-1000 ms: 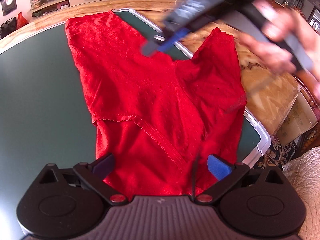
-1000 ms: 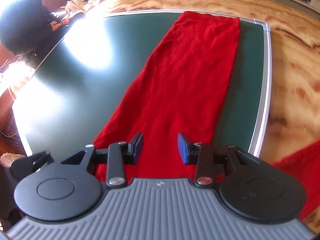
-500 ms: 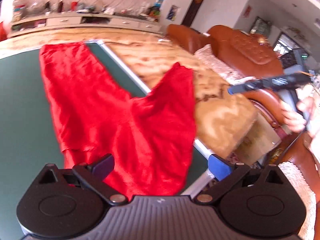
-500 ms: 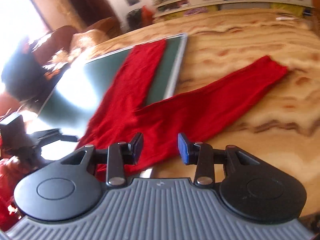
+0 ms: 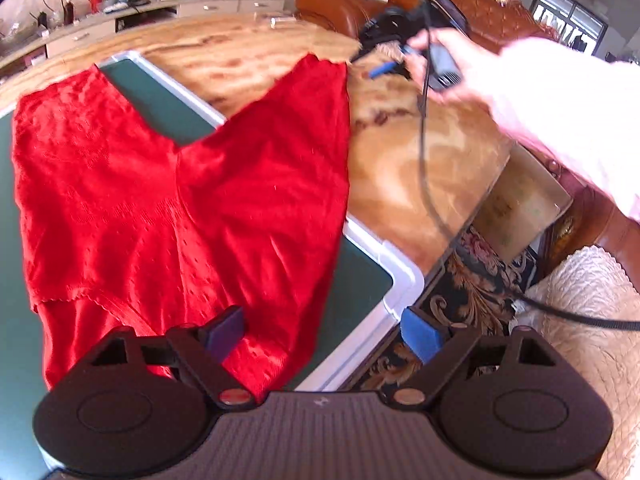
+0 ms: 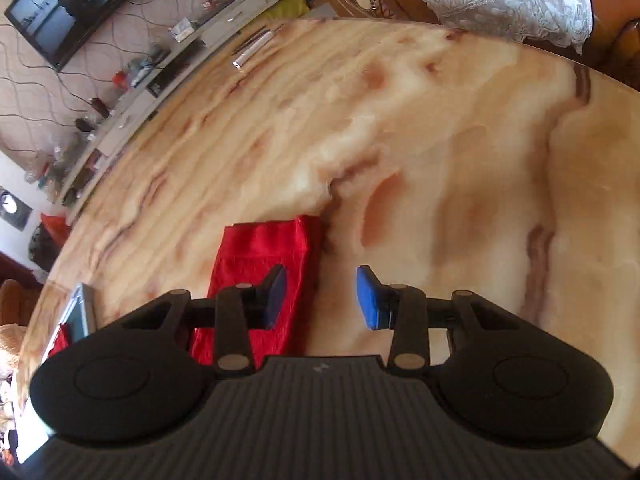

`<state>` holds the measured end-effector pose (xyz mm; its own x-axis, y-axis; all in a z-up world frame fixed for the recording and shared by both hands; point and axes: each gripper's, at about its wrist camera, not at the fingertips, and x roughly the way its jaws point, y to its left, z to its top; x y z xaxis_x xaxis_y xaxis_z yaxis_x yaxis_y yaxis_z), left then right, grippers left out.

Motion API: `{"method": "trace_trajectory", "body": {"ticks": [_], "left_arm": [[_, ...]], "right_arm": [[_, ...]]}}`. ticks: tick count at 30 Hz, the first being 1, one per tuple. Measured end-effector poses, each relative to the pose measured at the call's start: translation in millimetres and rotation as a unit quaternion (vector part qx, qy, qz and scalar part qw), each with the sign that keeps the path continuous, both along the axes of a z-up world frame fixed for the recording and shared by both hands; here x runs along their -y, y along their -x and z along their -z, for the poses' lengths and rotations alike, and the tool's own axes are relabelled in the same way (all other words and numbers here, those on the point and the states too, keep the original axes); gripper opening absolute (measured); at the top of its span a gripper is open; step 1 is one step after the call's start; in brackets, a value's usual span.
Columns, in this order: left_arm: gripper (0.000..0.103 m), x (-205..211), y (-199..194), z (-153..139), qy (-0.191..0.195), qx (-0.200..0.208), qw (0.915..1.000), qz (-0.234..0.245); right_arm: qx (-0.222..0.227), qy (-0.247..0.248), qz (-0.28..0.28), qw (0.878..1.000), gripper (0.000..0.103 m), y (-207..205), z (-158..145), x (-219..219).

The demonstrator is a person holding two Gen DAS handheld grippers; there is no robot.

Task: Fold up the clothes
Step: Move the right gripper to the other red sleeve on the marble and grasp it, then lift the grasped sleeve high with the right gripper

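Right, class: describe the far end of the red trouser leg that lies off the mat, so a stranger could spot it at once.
Start at the marble-patterned table and find the red trousers spread over the green mat. One leg runs off the mat onto bare marble. Its cuff is the only red edge lying on the pale stone, just ahead of the right tool.

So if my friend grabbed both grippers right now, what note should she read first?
Left gripper: closing, nothing gripped, low over the waist end of the red pants.
Right gripper: open, empty, at the cuff of the far leg.
Pants: spread flat, legs in a V. One leg lies on the green mat, the other reaches onto the marble table.
Done: laid out only, no fold yet.
Left: bring the table leg over the mat leg, then fold lengthwise.
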<state>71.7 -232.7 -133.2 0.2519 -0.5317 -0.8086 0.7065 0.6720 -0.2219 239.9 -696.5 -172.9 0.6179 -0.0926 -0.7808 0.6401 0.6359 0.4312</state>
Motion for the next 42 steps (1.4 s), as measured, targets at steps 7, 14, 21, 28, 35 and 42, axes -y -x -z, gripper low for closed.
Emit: {"method": "trace_trajectory", "body": {"ticks": [7, 14, 21, 28, 35, 42], "left_arm": [[0.092, 0, 1, 3, -0.010, -0.003, 0.9999, 0.013], [0.092, -3, -1, 2, -0.008, -0.005, 0.9999, 0.010], [0.091, -18, -1, -4, -0.020, 0.033, 0.9991, -0.015], [0.091, -9, 11, -7, -0.023, 0.059, 0.9978, 0.020], [0.092, 10, 28, 1, -0.046, 0.073, 0.9938, 0.069], [0.092, 13, 33, 6, -0.051, 0.074, 0.9923, 0.085]], "right_arm": [[-0.022, 0.027, -0.023, 0.999, 0.025, -36, 22, -13], [-0.051, 0.039, -0.047, 0.997, 0.007, -45, 13, -24], [0.075, -0.038, -0.047, 0.995, 0.006, 12, -7, -30], [0.214, -0.093, -0.078, 0.969, 0.006, 73, -83, -61], [0.281, -0.086, -0.083, 0.952, 0.005, 102, -170, -91], [0.313, -0.078, -0.107, 0.940, 0.003, 96, -226, -150]]}}
